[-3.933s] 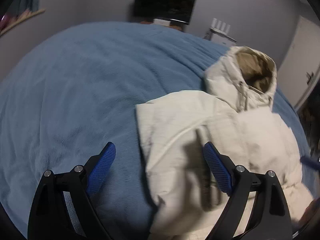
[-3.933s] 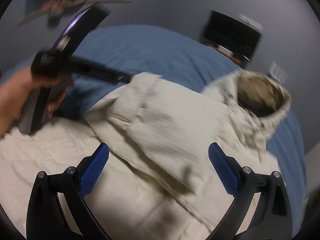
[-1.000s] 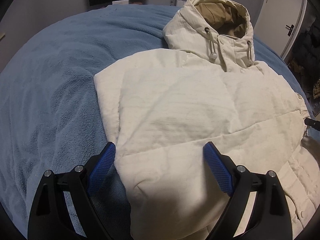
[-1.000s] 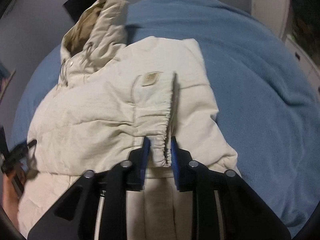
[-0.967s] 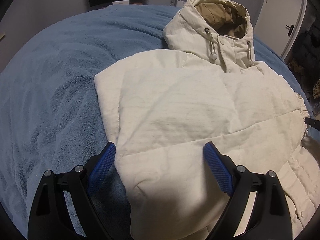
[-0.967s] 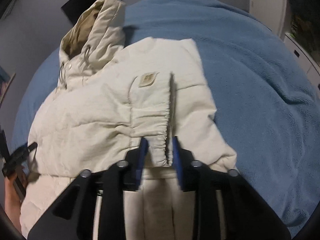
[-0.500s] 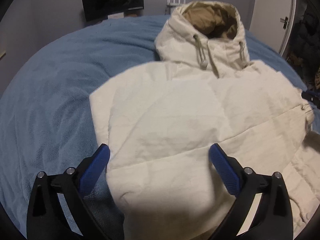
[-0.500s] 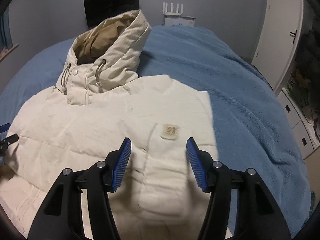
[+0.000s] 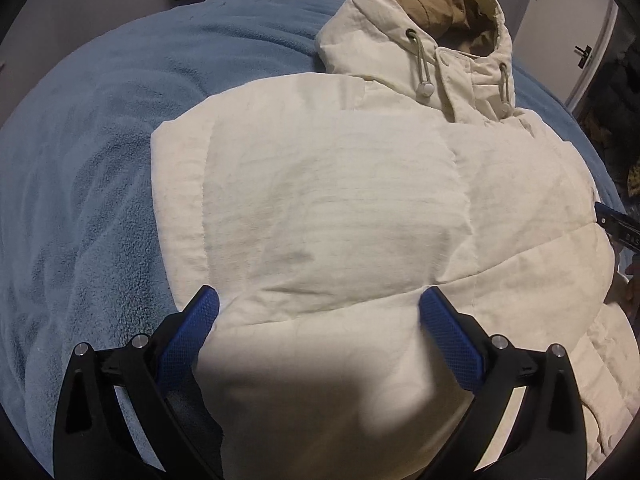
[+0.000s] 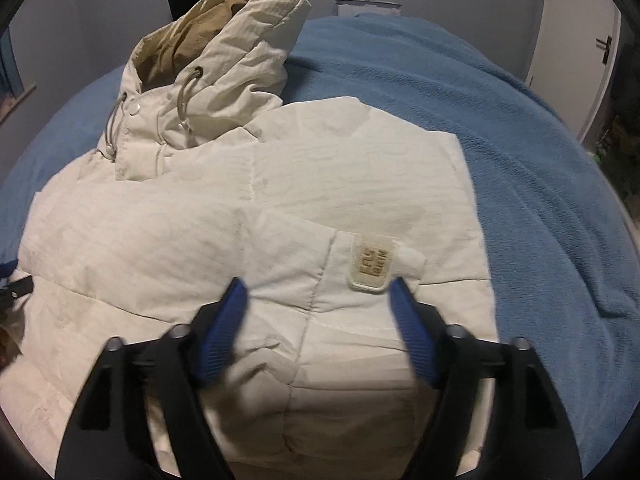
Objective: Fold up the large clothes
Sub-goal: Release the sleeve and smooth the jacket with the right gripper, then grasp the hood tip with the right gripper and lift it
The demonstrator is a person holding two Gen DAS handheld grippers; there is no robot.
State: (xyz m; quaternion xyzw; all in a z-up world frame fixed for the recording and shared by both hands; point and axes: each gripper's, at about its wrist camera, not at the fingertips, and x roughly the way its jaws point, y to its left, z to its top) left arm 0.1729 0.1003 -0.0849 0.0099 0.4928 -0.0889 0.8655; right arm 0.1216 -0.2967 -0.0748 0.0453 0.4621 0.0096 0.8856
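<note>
In the left wrist view, the cream hooded jacket (image 9: 320,208) lay flat on the blue blanket (image 9: 88,152) much as it had a second before, though it filled more of the picture and its hood (image 9: 424,28) sat higher in it. The left gripper (image 9: 319,312) stood with its jaws spread wide, a little wider than a second earlier, holding nothing. Its blue pads (image 9: 188,336) stood on either side of the jacket's near left part, one at the jacket's left edge over the blanket, the other over the padded body; whether they touched the cloth could not be told. At the jacket's right edge the tip of the other tool (image 9: 616,228) showed.

In the right wrist view the change was larger. A second earlier this tool had been clamped on the elastic cuff of the folded-over sleeve; its jaws had just been opening, and now the right gripper (image 10: 318,296) stood wide apart with nothing pinched. The sleeve (image 10: 360,280) lay flat across the jacket's (image 10: 160,232) front, and the blurred pads (image 10: 224,332) framed it loosely. Only this view showed the small tan label (image 10: 372,266) on the sleeve, just ahead of the right-hand pad. Only the left wrist view showed the jacket's bare left shoulder.
</note>
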